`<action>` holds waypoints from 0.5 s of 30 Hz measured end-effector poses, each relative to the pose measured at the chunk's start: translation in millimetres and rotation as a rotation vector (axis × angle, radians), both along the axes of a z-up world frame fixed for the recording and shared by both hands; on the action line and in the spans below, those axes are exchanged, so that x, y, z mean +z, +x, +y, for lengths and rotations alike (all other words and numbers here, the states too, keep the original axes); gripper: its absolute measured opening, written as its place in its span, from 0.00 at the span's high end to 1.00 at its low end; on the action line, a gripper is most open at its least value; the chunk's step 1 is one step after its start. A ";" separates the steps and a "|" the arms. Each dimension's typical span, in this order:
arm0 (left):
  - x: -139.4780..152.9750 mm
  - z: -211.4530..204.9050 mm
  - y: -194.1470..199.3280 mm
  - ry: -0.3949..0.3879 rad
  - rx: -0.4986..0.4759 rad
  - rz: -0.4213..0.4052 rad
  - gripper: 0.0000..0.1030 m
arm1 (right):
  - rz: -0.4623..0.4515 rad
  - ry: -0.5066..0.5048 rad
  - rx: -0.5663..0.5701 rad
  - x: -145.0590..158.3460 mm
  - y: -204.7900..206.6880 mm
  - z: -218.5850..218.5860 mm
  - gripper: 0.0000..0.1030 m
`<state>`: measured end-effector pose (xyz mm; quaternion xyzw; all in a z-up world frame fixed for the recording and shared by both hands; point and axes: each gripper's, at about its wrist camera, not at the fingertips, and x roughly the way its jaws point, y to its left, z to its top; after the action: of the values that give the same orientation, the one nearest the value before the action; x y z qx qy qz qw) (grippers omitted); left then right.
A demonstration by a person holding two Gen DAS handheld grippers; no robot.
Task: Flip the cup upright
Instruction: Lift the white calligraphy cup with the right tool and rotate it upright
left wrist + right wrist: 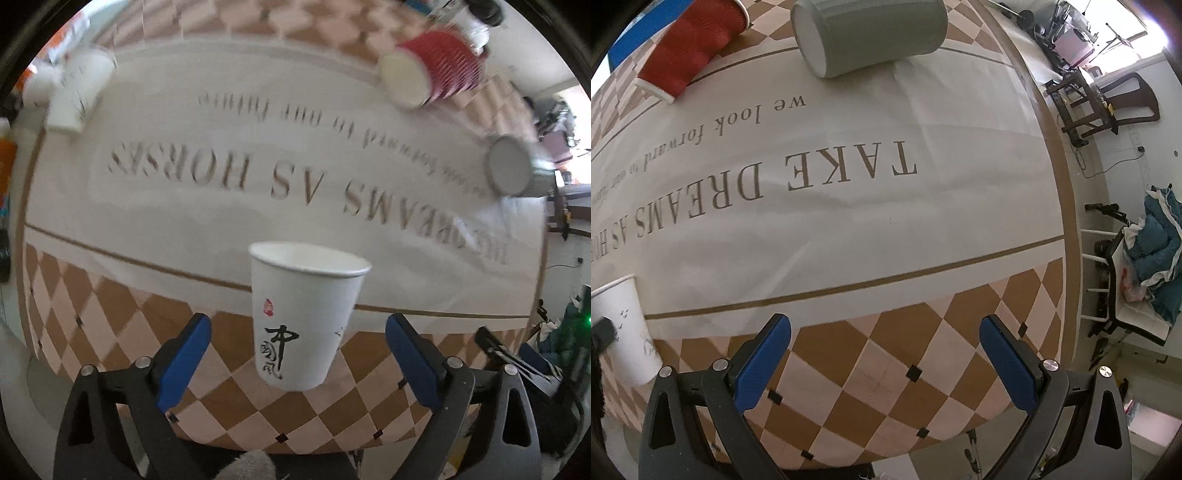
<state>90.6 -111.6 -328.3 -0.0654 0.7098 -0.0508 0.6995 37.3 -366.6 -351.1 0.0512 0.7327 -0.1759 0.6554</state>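
Observation:
A white paper cup with black calligraphy stands upright, mouth up, on the checkered edge of the tablecloth, between my left gripper's blue fingers. My left gripper is open, its pads apart from the cup's sides. The same cup shows at the far left of the right wrist view. My right gripper is open and empty over the checkered border. A red ribbed cup and a grey cup lie on their sides at the far side of the table.
Another white paper cup stands mouth down at the far left. The cloth bears printed lettering. The table's right edge drops to the floor, with a chair and a rack with blue cloth beyond.

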 end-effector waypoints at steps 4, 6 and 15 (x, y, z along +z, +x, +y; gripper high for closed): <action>49.8 27.6 -8.4 0.083 -0.007 -0.158 0.02 | -0.023 0.015 0.001 17.7 -7.3 4.3 0.00; 62.4 44.9 -11.9 0.164 0.006 -0.219 0.01 | -0.038 0.012 0.014 28.0 -9.4 11.2 0.00; 47.0 106.8 -25.6 0.387 -0.031 -0.264 0.00 | -0.082 0.133 0.169 63.7 -2.1 108.1 0.00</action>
<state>65.0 -4.8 -281.3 0.0881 0.6096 0.0672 0.7849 35.2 -258.5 -287.4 0.0399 0.7171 -0.0689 0.6924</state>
